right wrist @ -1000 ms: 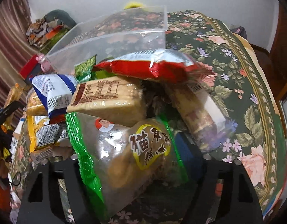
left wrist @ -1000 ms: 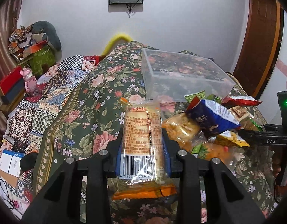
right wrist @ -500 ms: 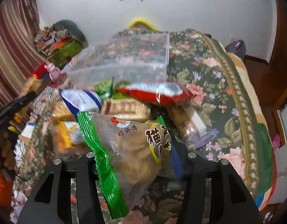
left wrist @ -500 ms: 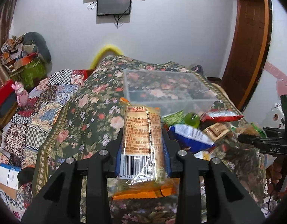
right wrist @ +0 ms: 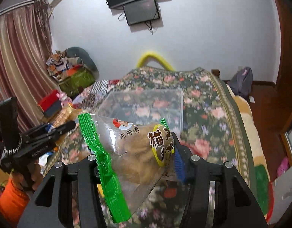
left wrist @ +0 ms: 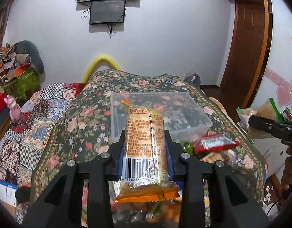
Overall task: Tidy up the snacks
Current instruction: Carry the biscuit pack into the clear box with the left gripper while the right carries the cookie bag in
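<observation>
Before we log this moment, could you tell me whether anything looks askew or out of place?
Nothing looks damaged or spilled. The clear plastic bin holds no snacks, while a red packet and other snacks lie loose on the floral bedspread beside it. The green-edged clear snack bag hangs tilted in the right tongs.

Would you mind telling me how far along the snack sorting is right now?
Nothing looks sorted yet: the clear container on the floral bedspread appears empty. In hand: the left gripper grips an orange-ended cracker pack; the right gripper holds a green-edged bag. Left: the red packet and other loose snacks beside the container.
</observation>
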Demonstrator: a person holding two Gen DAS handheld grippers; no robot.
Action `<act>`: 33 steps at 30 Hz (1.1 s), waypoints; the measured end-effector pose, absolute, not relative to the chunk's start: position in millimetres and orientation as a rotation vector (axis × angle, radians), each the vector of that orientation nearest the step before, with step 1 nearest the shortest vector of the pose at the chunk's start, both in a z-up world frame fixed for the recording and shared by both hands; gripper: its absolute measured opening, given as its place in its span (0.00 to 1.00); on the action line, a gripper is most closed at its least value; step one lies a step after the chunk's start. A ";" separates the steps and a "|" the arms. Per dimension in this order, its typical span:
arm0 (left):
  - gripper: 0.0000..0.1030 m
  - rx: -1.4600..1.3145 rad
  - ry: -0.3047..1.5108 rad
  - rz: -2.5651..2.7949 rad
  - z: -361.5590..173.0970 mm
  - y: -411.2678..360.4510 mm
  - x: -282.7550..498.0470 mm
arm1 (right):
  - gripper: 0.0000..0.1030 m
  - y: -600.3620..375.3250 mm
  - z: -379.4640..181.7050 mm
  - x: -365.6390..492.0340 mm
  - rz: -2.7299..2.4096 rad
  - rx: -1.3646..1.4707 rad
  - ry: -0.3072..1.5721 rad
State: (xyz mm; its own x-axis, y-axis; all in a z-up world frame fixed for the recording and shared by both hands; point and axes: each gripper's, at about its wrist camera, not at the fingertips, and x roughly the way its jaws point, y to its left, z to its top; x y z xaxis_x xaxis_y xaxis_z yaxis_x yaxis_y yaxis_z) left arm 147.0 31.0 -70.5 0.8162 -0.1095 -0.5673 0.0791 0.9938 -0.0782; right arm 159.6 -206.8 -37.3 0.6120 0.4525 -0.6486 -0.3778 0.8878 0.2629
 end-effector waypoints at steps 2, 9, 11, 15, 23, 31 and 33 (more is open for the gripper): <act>0.34 -0.042 0.603 -0.099 -66.5 27.2 155.9 | 0.48 -204.5 -34.1 166.4 0.485 0.108 0.768; 0.34 -0.031 0.635 -0.106 -64.4 26.6 198.8 | 0.48 -189.3 -34.2 201.4 0.497 0.116 0.759; 0.34 -0.041 0.653 -0.108 -67.4 28.0 211.7 | 0.48 -185.4 -37.4 209.1 0.491 0.108 0.764; 0.34 -0.053 0.695 -0.095 -78.5 31.9 235.8 | 0.48 -177.0 -51.6 231.4 0.475 0.095 0.806; 0.34 -0.058 0.794 -0.078 -110.4 38.4 278.8 | 0.49 -161.1 -80.3 263.5 0.496 0.066 0.928; 0.34 -0.016 0.849 -0.110 -131.6 27.3 295.7 | 0.50 -146.0 -100.3 277.1 0.510 0.025 1.011; 0.34 -0.016 0.855 -0.109 -133.7 26.5 297.5 | 0.51 -145.3 -105.6 280.6 0.513 0.033 1.042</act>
